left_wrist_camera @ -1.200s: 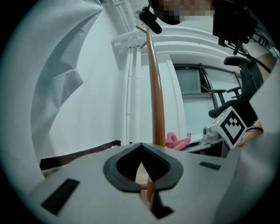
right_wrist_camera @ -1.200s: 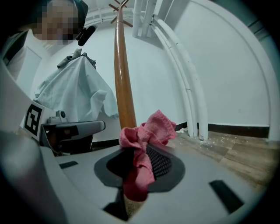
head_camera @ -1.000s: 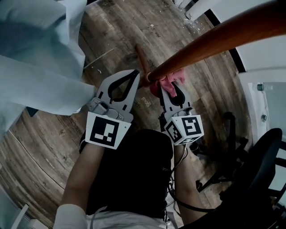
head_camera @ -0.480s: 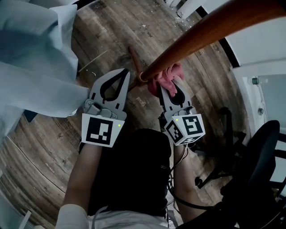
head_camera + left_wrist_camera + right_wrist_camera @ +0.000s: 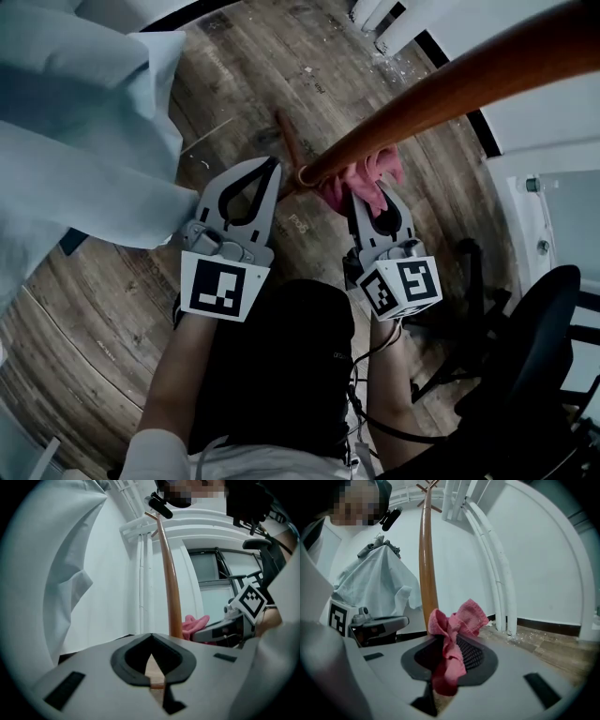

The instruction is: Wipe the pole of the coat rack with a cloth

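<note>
Wood-plank flooring (image 5: 103,309), brown and scuffed, fills most of what we see looking down. White crumbs (image 5: 398,54) lie scattered where it meets the white wall (image 5: 543,550) and its dark skirting (image 5: 548,623). White pipes (image 5: 504,606) run up that wall. A pale blue garment (image 5: 84,122) hangs at our left, and a black office chair (image 5: 539,347) stands at our right.

The pole (image 5: 450,89) of the coat rack is reddish-brown wood and rises from the floor between our two grippers toward the head camera. Its pegs (image 5: 423,488) show at the top of the right gripper view. Our right gripper (image 5: 372,192) has its jaws pinching a pink cloth (image 5: 361,178). The bunched free part of the cloth lies against the pole low down, just up from a ring (image 5: 305,175) near its foot. Our left gripper (image 5: 272,167) sits just beside the pole on the other side. Its jaws are pressed together at the tips with nothing between them. We cannot tell whether it touches the wood.
</note>
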`<act>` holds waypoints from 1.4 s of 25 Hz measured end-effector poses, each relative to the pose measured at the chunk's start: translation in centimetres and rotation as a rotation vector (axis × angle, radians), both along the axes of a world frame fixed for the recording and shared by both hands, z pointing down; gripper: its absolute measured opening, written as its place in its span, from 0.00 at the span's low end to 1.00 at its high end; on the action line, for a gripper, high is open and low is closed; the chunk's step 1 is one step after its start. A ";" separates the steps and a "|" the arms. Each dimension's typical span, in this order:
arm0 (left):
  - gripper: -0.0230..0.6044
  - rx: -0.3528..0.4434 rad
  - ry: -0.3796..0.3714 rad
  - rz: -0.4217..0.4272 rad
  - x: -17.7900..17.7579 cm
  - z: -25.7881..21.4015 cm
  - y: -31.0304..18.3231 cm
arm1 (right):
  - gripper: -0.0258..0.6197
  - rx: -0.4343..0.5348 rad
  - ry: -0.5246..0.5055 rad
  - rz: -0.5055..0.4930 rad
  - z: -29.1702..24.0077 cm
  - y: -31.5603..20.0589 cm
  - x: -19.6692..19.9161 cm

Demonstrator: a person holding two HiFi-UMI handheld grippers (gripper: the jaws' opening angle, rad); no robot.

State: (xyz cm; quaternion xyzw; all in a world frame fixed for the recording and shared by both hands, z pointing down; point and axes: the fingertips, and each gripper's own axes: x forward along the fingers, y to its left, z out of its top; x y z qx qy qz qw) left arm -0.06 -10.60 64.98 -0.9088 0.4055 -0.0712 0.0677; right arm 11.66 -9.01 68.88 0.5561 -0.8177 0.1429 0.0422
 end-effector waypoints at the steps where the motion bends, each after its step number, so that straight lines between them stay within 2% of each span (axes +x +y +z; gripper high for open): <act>1: 0.06 0.001 -0.005 0.008 0.1 -0.4 0.1 | 0.18 -0.002 -0.004 0.007 -0.8 0.0 0.0; 7: 0.06 -0.042 -0.021 0.052 1.3 -6.4 1.4 | 0.18 -0.021 0.001 0.031 -8.1 0.8 0.4; 11: 0.06 -0.075 -0.058 0.047 1.1 -11.4 2.1 | 0.18 -0.042 0.029 0.018 -13.3 1.8 0.1; 15: 0.06 -0.048 -0.036 0.061 2.6 -17.6 3.1 | 0.18 -0.047 0.027 0.062 -19.3 3.3 1.7; 20: 0.06 -0.129 -0.005 0.051 2.6 -23.3 5.2 | 0.18 -0.059 0.005 0.103 -26.8 5.2 2.7; 25: 0.06 -0.098 0.018 0.049 2.3 -30.4 6.0 | 0.18 -0.032 0.014 0.093 -33.7 6.1 1.7; 30: 0.06 -0.131 0.054 0.028 2.6 -35.4 7.7 | 0.18 -0.022 0.018 0.069 -39.5 7.8 1.3; 35: 0.06 -0.081 0.030 0.043 2.8 -39.9 8.8 | 0.18 0.001 0.001 0.053 -43.8 9.3 0.9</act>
